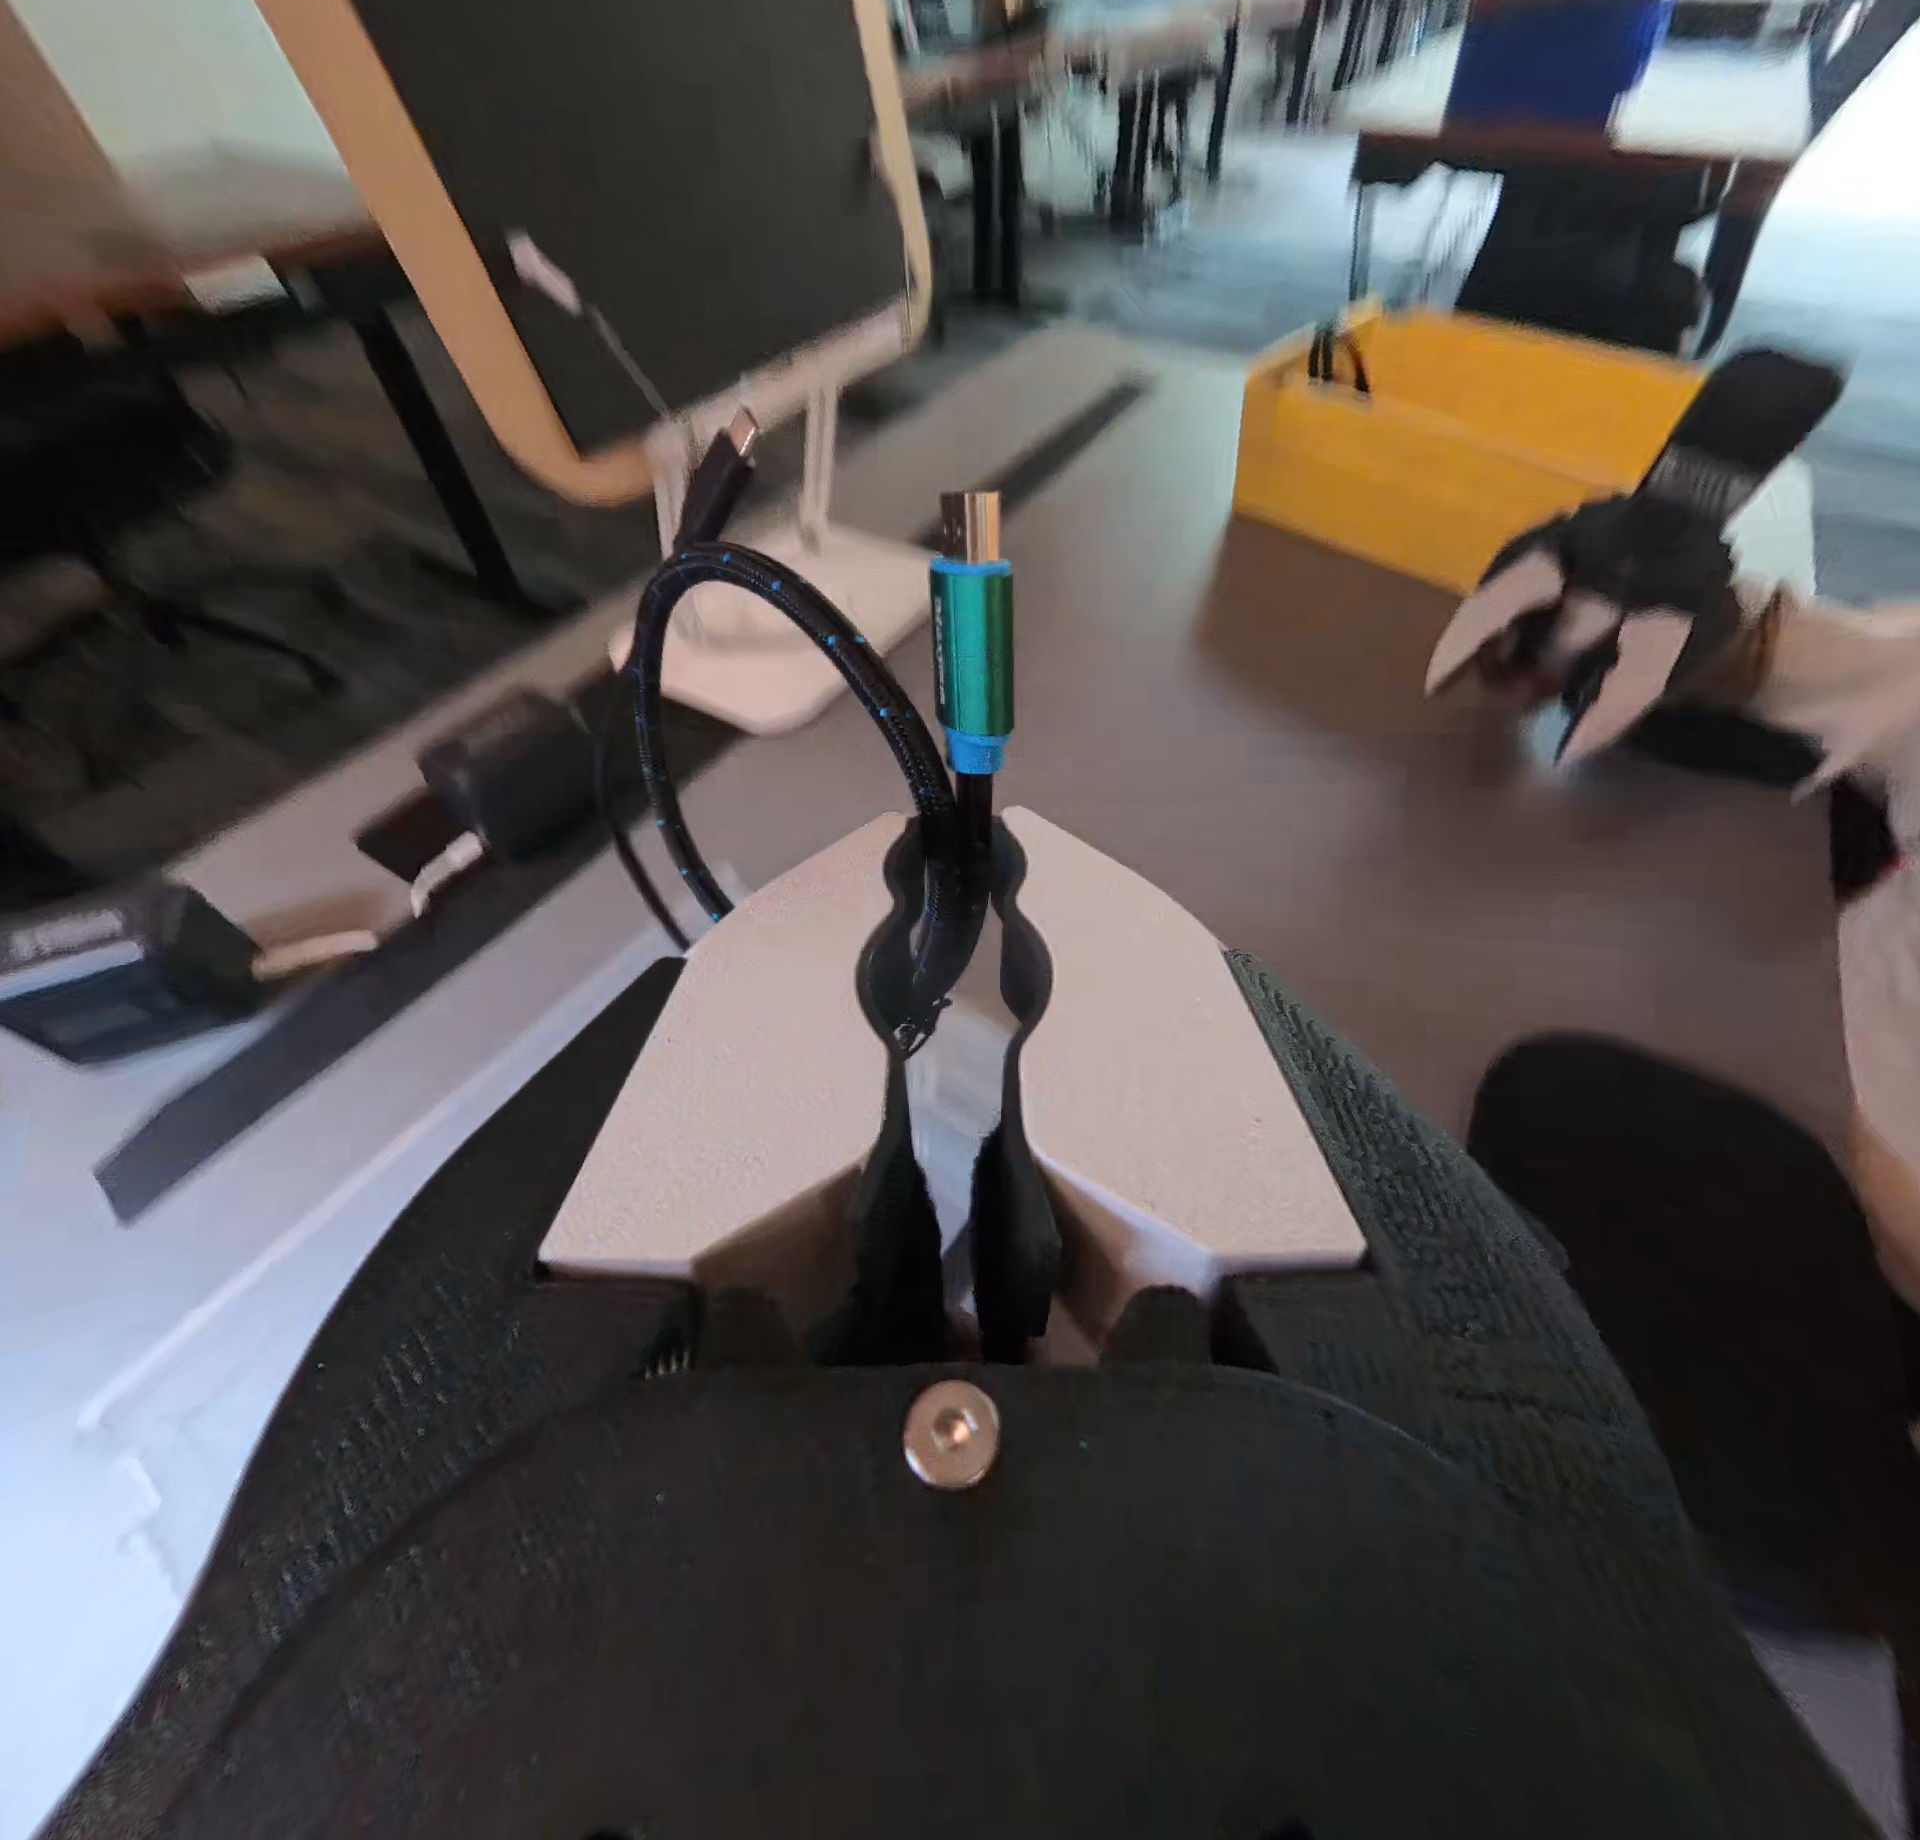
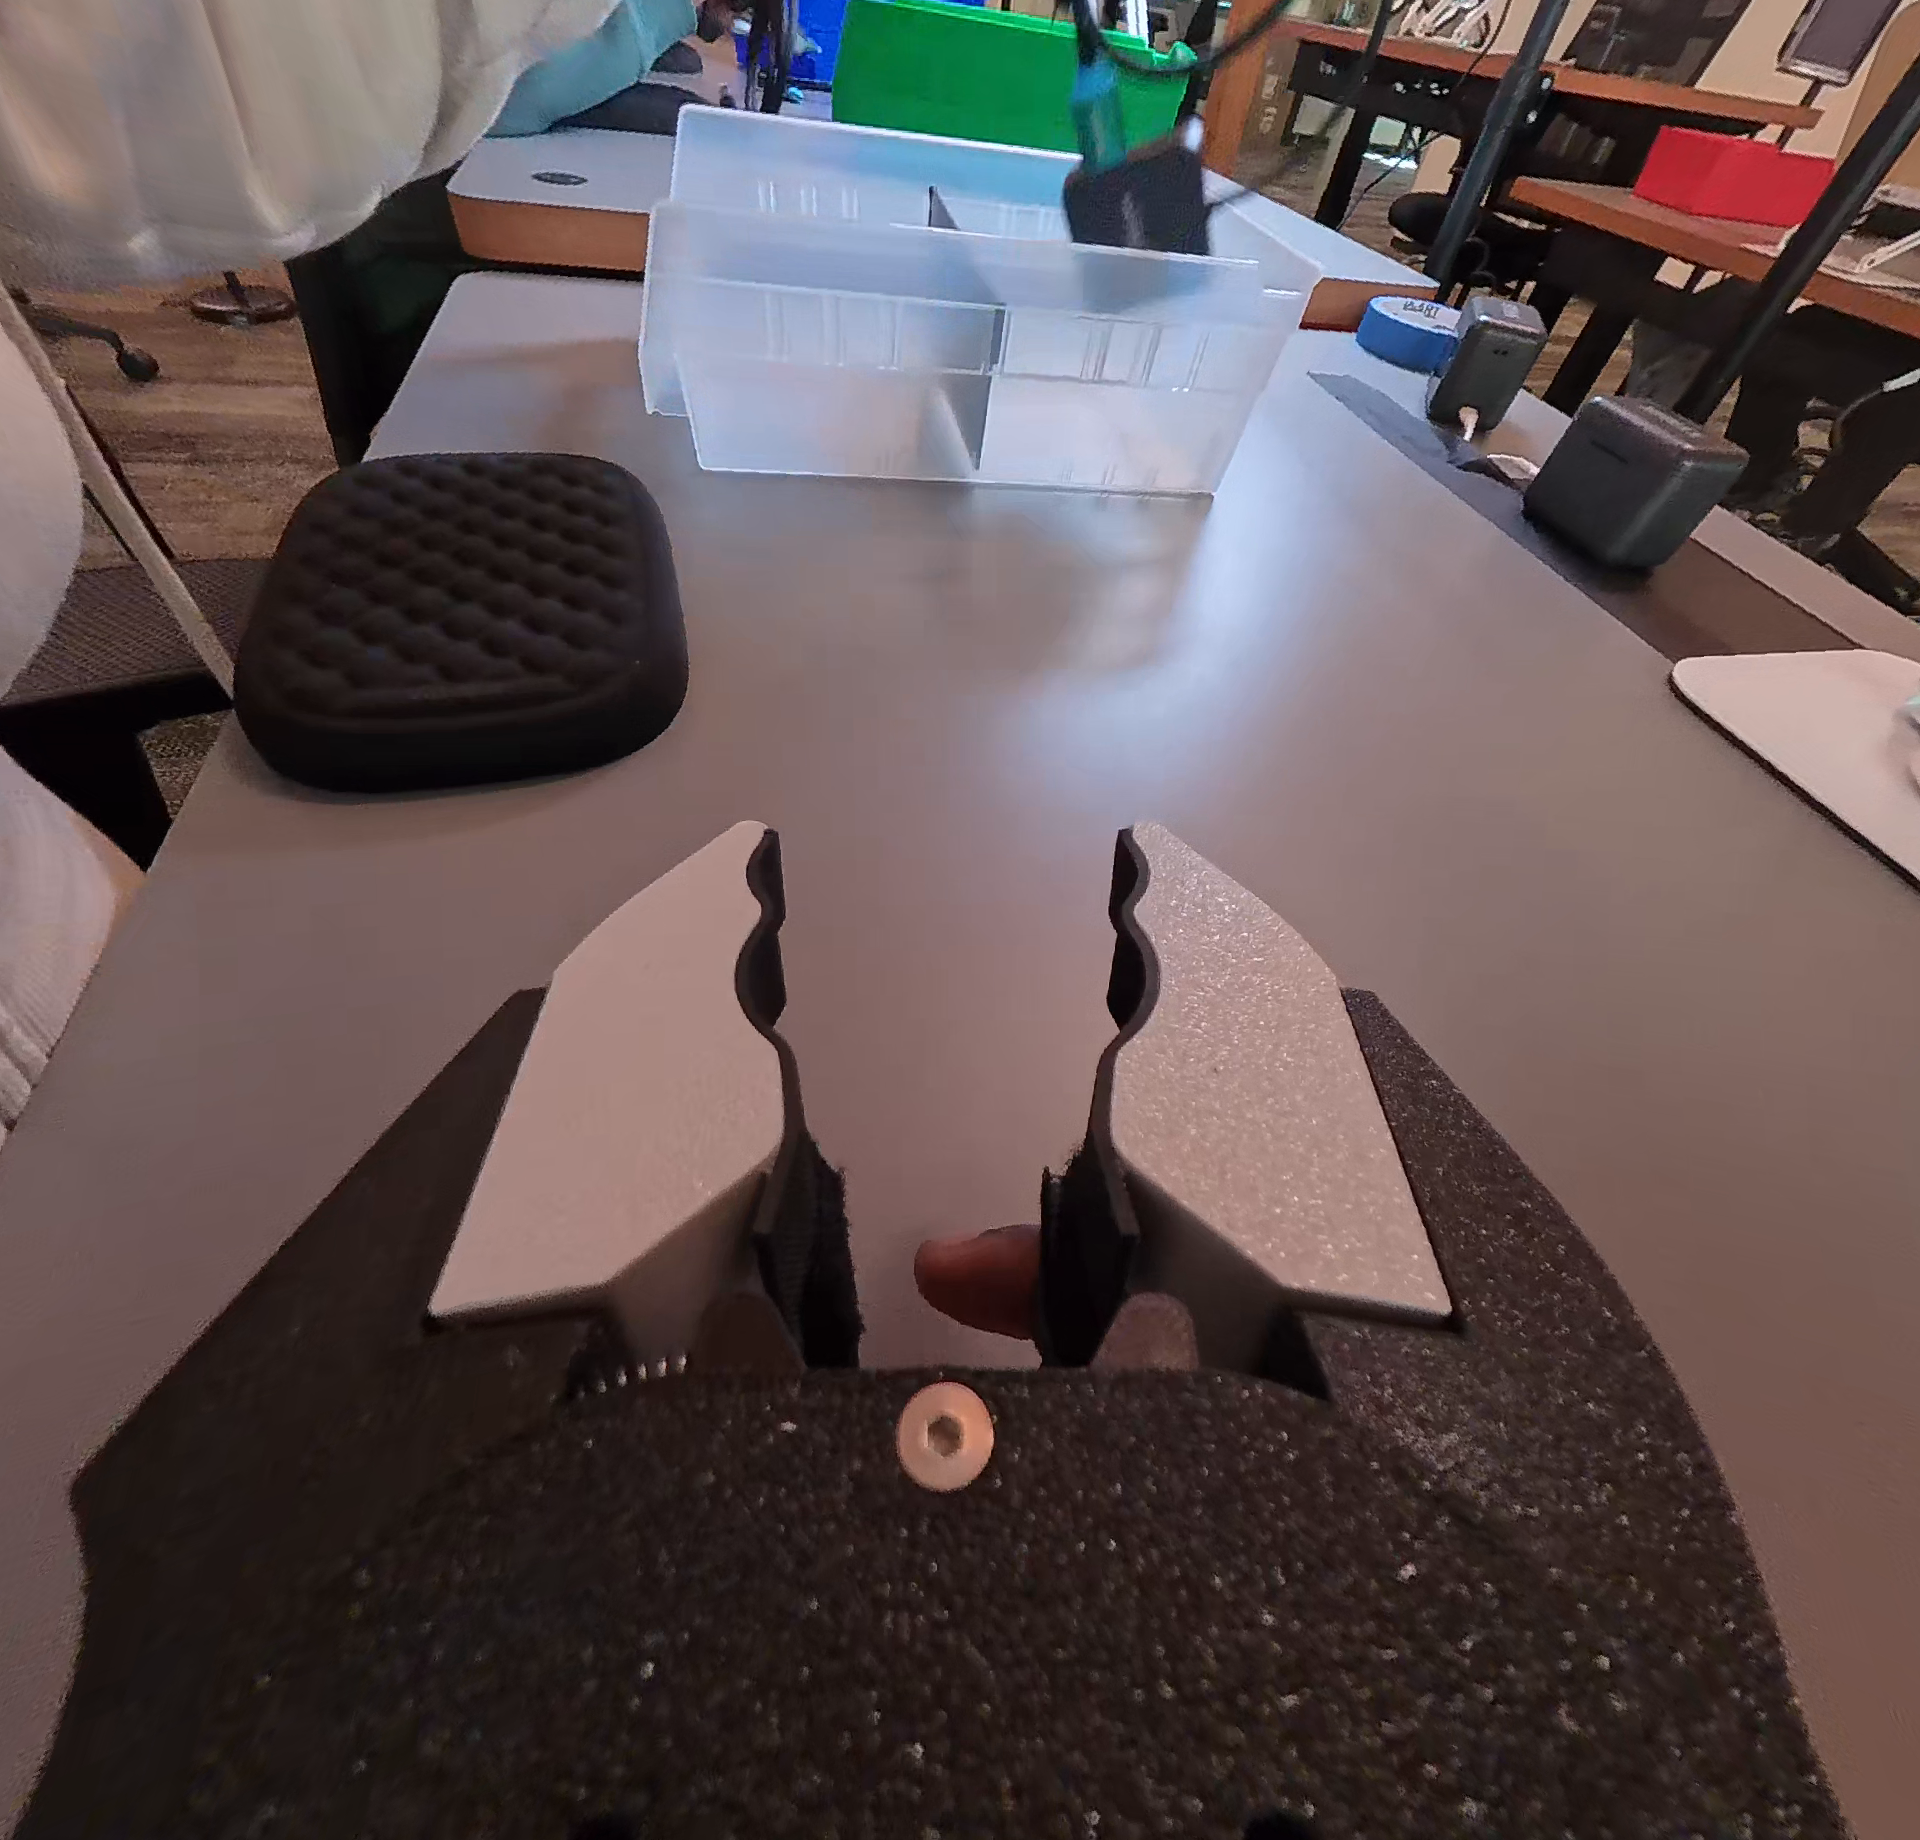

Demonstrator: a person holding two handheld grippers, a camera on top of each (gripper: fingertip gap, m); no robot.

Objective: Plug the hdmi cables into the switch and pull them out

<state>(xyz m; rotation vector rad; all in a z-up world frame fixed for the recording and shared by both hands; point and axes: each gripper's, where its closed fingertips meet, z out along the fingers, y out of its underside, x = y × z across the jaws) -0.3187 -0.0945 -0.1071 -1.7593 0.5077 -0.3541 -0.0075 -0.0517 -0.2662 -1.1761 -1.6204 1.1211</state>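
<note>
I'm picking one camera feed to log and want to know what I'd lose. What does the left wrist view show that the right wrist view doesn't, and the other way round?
Only the left wrist view shows the left gripper shut on the braided cable, its teal plug pointing up, plus a yellow bin.

Only the right wrist view shows the clear divided bin, a black padded case and blue tape.

Both show the grey table and the open right gripper.

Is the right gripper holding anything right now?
No, the right gripper is open, with only bare grey table showing between its fingers.
</note>
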